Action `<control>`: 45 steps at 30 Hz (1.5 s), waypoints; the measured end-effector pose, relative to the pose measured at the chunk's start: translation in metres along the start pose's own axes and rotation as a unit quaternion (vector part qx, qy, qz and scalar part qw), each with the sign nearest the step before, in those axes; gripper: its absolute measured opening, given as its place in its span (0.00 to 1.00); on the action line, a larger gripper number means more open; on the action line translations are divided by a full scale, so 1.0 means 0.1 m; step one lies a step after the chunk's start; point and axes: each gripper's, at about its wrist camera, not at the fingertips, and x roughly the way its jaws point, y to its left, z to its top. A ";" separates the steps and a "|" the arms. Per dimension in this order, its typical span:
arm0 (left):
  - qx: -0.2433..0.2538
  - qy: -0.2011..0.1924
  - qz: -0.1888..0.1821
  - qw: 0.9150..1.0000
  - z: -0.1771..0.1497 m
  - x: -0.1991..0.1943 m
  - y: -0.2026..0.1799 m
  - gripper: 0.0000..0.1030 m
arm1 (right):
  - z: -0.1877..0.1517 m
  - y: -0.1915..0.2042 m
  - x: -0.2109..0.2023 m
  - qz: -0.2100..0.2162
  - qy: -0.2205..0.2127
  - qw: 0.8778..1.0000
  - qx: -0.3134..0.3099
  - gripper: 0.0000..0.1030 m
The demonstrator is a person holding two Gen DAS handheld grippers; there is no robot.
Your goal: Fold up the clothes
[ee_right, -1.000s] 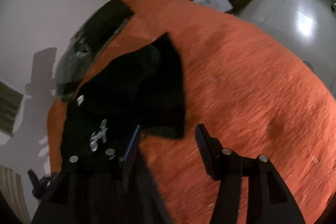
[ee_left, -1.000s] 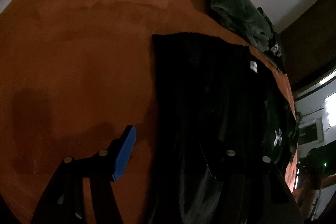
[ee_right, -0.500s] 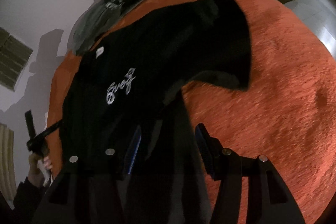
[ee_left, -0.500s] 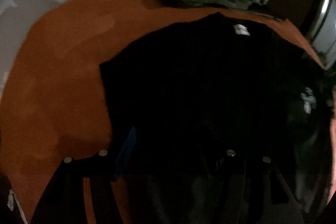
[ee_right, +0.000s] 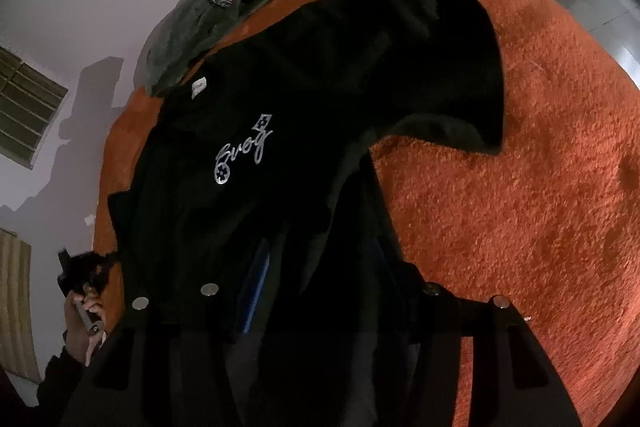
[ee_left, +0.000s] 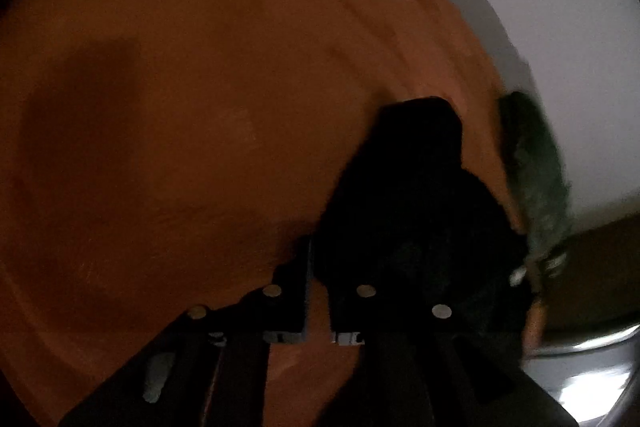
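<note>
The dim, blurred left wrist view shows the left tongs (ee_left: pixel 318 267), jaws just closed to a narrow slit at the black T-shirt's (ee_left: pixel 420 211) edge; whether they pinch it is unclear. Only the right view shows its silver logo (ee_right: pixel 242 155) on the orange rug (ee_right: pixel 520 187). The right tongs (ee_right: pixel 320 275), angled downward, stand half open astride the shirt's cloth.

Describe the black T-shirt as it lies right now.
The black T-shirt is a soft dark knit, spread front-up on the orange fuzzy surface. It bears silver script with a flower on the chest and a white neck label. One short sleeve fans out; its lower part drapes between the right gripper fingers.
</note>
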 end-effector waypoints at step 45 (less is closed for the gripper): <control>0.289 -0.009 0.004 0.957 -0.18 0.33 -1.00 0.07 | -0.44 -0.42 -0.11 -0.028 0.024 0.999 0.035 0.52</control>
